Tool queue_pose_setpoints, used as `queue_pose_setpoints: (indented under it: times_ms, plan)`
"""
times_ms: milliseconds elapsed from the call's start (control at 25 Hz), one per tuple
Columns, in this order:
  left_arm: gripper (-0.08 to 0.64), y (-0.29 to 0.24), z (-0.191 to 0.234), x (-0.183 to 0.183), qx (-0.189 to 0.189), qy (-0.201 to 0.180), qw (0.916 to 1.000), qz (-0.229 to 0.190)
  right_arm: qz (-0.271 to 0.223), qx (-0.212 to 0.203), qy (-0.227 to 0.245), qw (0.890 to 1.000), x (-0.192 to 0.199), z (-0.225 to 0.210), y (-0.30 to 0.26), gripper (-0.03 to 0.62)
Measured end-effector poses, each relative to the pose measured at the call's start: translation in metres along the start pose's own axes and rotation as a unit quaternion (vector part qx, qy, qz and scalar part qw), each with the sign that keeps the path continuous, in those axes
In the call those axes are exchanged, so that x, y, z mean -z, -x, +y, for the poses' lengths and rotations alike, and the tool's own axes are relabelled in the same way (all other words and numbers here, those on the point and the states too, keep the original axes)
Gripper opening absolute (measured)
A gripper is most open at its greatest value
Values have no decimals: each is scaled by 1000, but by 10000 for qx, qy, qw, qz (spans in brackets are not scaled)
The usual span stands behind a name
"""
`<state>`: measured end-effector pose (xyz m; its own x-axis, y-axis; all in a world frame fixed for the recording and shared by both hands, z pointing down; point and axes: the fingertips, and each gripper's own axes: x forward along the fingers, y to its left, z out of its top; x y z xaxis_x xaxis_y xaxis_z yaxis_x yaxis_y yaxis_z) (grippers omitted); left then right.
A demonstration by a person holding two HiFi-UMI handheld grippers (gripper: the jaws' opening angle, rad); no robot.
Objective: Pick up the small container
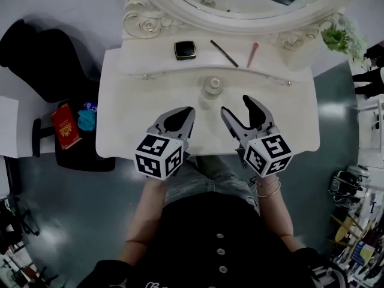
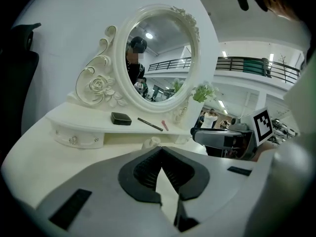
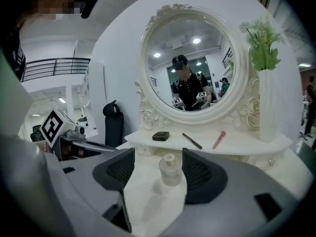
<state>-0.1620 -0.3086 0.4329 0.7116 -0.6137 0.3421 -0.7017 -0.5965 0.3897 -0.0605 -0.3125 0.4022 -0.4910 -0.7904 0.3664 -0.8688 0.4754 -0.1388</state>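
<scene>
The white dressing table point(image 1: 120, 107) fills the space in front of me. Its oval mirror point(image 3: 190, 58) in a carved frame stands at the back, above a narrow raised shelf point(image 1: 150, 62). A black chair point(image 1: 42, 53) stands off the table's left end, and a white vase of green sprigs point(image 3: 269, 107) stands at the right end of the shelf. I hold both claws low over the near edge of the table, side by side and apart from each other. My left claw point(image 1: 188, 111) has its jaws together at the tips with nothing between them, and it touches nothing on the table. My right claw point(image 1: 235, 105) has its jaws spread wide and also holds nothing. The small container point(image 1: 213, 86), a clear squat jar with a pale cap, stands upright on the main tabletop just below the shelf. From the right gripper view it shows in the gap between my open jaws, while the head view puts it a little beyond their tips and free of both. On the shelf lie a black compact point(image 1: 185, 50), a thin dark pencil point(image 1: 224, 53) at a slant, and a pink stick point(image 1: 252, 54).
</scene>
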Motion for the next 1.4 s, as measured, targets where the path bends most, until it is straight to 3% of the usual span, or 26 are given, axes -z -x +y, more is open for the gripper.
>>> queue_pose_setpoints:
  times_ms: [280, 760, 1400]
  plan:
    - [12, 1, 5, 8, -164, 67, 9998, -31, 274, -247, 51, 9993, 14, 8, -7, 287]
    - [12, -7, -9, 16, -95, -71, 9999, 31, 595, -498, 170, 9968, 19, -3, -22, 285]
    - [12, -24, 26, 26, -577, 487, 9971, -112, 1212, -858, 438, 9879, 46, -18, -73, 304]
